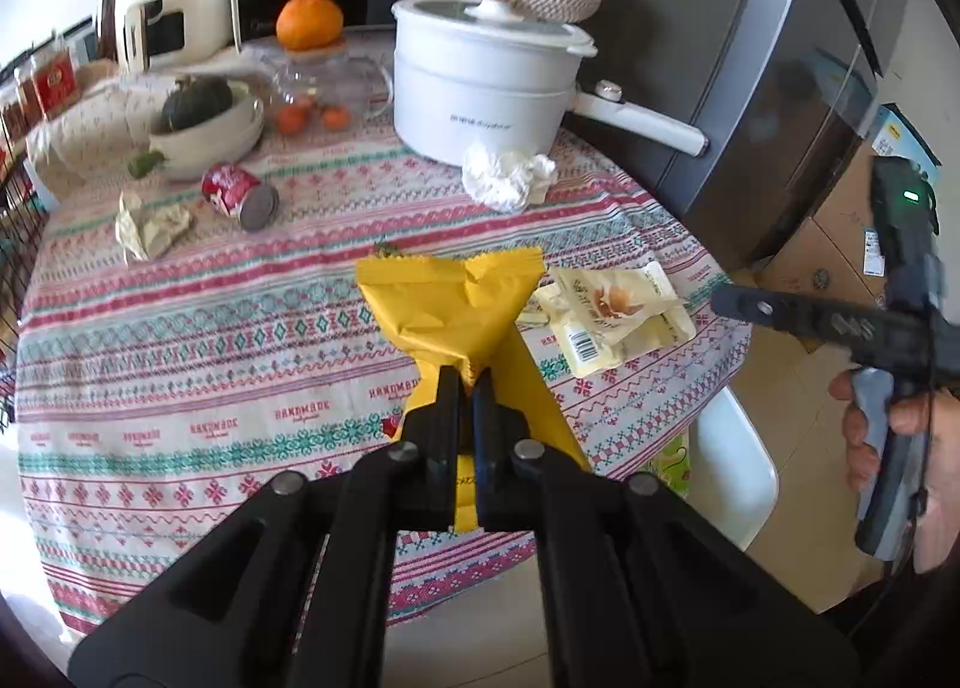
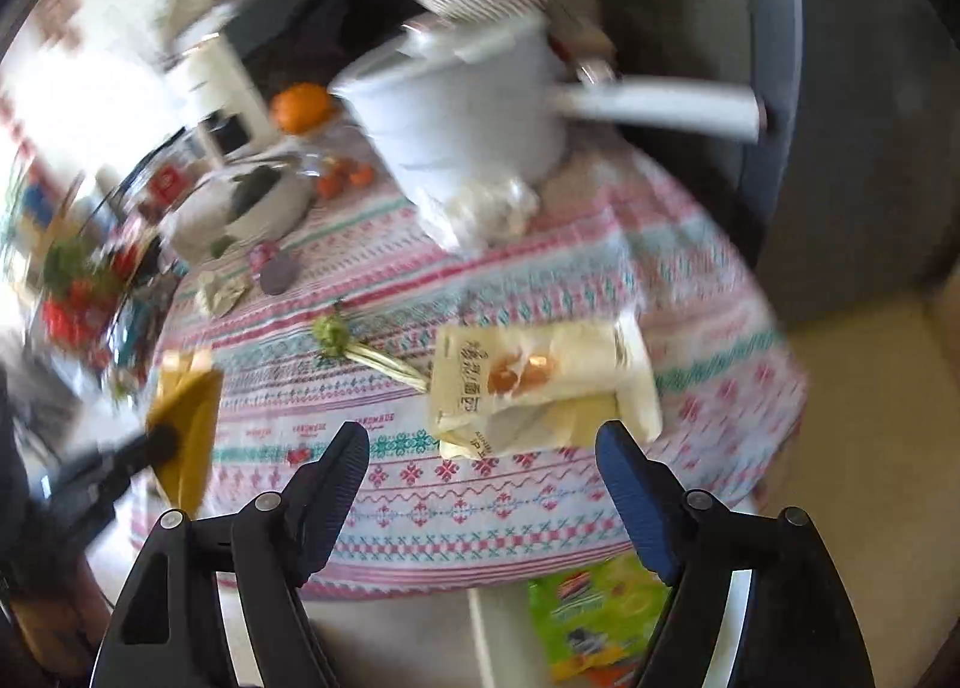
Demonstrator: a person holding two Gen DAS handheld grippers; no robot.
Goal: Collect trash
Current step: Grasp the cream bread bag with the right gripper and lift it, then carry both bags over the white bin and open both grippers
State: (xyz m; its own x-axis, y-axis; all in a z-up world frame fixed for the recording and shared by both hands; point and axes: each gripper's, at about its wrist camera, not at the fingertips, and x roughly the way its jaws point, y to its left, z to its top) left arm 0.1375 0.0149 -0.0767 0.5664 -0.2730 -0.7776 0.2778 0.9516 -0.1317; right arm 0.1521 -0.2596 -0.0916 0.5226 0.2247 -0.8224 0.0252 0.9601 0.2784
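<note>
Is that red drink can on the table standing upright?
No, the red can lies tipped on its side on the patterned tablecloth, its round end facing the camera.

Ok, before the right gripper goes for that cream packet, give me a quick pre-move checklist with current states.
1. Left gripper shut on yellow wrapper: ok.
2. Right gripper open, nothing between its fingers: ok.
3. Cream packet ahead of right gripper, lying on the table near its edge: ok.
4. Packet uncovered from above: ok; a green stalk touches its left edge.
5. Right wrist view sharp enough to aim: not ok, blurred.
6. Trash bin in sight: cannot tell.
</note>
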